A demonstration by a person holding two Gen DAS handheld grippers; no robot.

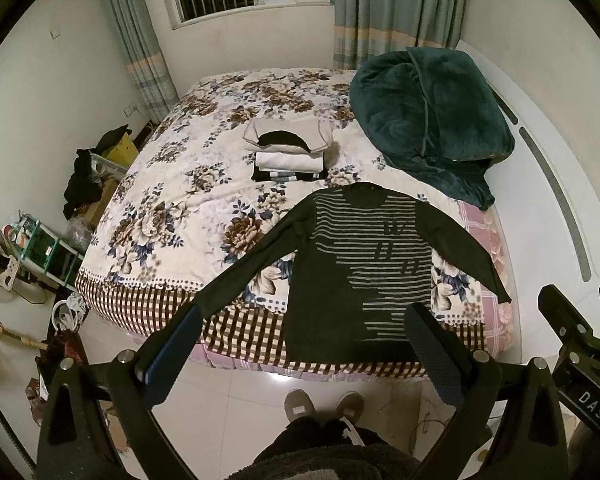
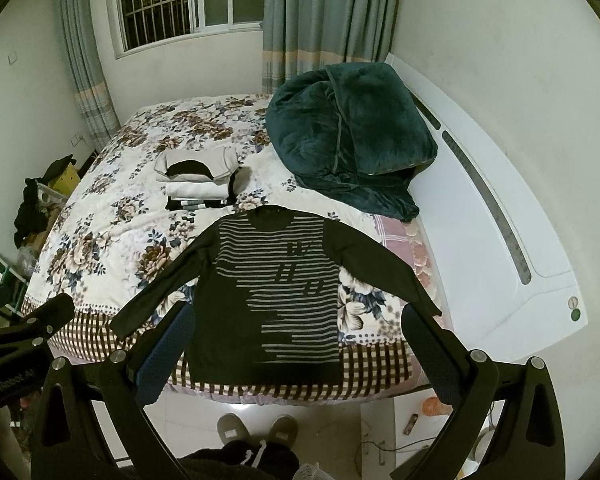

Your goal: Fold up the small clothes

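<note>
A dark long-sleeved sweater with grey stripes [image 1: 360, 264] lies flat on the floral bedspread [image 1: 172, 208], sleeves spread, hem at the bed's near edge. It also shows in the right wrist view [image 2: 268, 280]. My left gripper [image 1: 304, 320] is open and empty, held above the floor in front of the bed. My right gripper [image 2: 296, 320] is open and empty too, beside the left one. A stack of folded clothes [image 1: 288, 152] sits behind the sweater, and it also shows in the right wrist view [image 2: 200, 180].
A teal blanket [image 1: 428, 120] is heaped at the back right by the white headboard [image 2: 500, 240]. Boxes, a rack and clutter [image 1: 60, 220] line the floor left of the bed. The person's slippers [image 1: 324, 404] stand on the tiled floor below.
</note>
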